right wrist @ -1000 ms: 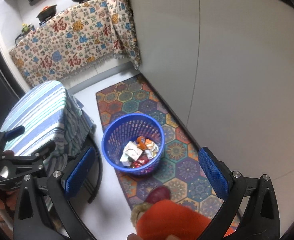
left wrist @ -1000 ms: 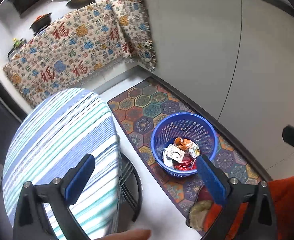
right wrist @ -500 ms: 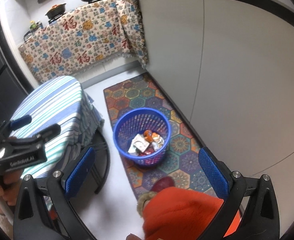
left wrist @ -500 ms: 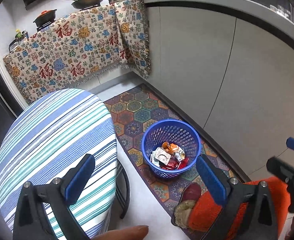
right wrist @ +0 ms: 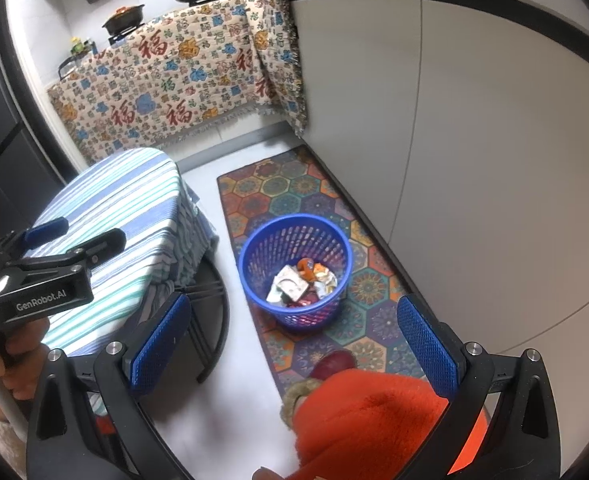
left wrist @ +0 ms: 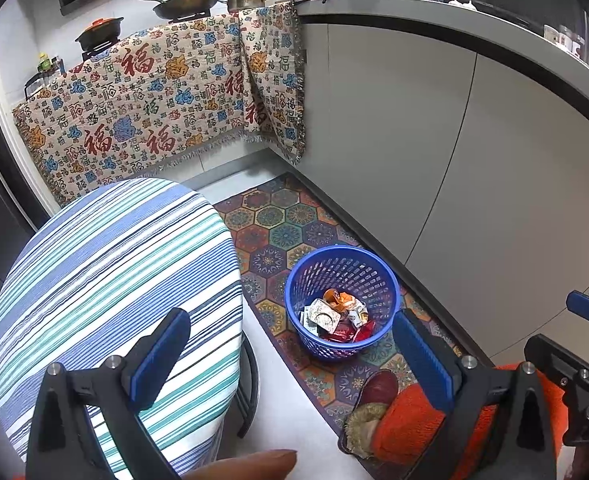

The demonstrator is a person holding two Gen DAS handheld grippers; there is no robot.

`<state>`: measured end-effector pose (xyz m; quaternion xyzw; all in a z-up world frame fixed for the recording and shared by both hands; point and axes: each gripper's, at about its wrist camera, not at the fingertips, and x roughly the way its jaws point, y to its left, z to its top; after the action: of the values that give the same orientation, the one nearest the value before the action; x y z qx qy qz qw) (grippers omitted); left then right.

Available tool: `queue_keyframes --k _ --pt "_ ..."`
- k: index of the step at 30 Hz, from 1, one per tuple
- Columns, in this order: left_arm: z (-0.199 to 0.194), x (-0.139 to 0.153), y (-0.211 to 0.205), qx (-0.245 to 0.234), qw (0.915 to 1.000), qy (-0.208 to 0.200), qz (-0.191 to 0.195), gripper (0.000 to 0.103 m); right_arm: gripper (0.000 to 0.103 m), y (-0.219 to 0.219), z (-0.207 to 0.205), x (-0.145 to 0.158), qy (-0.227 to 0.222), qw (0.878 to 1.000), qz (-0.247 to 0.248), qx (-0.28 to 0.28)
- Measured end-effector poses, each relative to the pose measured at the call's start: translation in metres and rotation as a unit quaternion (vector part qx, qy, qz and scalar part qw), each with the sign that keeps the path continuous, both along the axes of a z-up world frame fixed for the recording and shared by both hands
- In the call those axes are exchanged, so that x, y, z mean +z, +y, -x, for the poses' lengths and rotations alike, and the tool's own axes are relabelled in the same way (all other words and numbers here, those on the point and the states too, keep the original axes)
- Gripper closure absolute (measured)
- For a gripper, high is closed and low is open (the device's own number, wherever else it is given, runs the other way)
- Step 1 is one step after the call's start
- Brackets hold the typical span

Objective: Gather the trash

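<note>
A blue plastic basket [left wrist: 302, 276] stands on a patterned floor mat [left wrist: 278, 232] and holds several crumpled wrappers [left wrist: 336, 316]. It also shows in the right wrist view [right wrist: 254, 248], with the wrappers [right wrist: 300, 282] inside. My left gripper [left wrist: 290, 356] is open and empty, high above the floor between the striped table [left wrist: 106, 280] and the basket. My right gripper [right wrist: 294, 340] is open and empty, above the floor in front of the basket. The left gripper's body [right wrist: 42, 280] shows at the left of the right wrist view.
Grey cabinet fronts [left wrist: 434, 140] run along the right of the mat. A patterned cloth [left wrist: 146, 96] hangs over the far counter, with pans [left wrist: 186, 0] on it. My orange trouser leg [right wrist: 374, 420] and slipper [right wrist: 334, 362] are on the near end of the mat.
Both grippers have risen and drawn back from the basket, which now looks smaller and farther off. More of the counter and cloth has come into view. Both stay open.
</note>
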<state>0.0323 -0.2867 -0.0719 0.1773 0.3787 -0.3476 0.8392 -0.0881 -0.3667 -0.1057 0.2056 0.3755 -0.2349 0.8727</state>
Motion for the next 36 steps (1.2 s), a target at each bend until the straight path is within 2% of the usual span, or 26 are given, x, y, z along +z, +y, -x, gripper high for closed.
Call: queue_keyframes --k 36 --pt "0.0034 0.0008 0.0006 -0.002 1.0 0.008 -0.004 0.0 0.0 -0.0048 -0.0025 -0.0005 0.01 1.0 0.005 0.001"
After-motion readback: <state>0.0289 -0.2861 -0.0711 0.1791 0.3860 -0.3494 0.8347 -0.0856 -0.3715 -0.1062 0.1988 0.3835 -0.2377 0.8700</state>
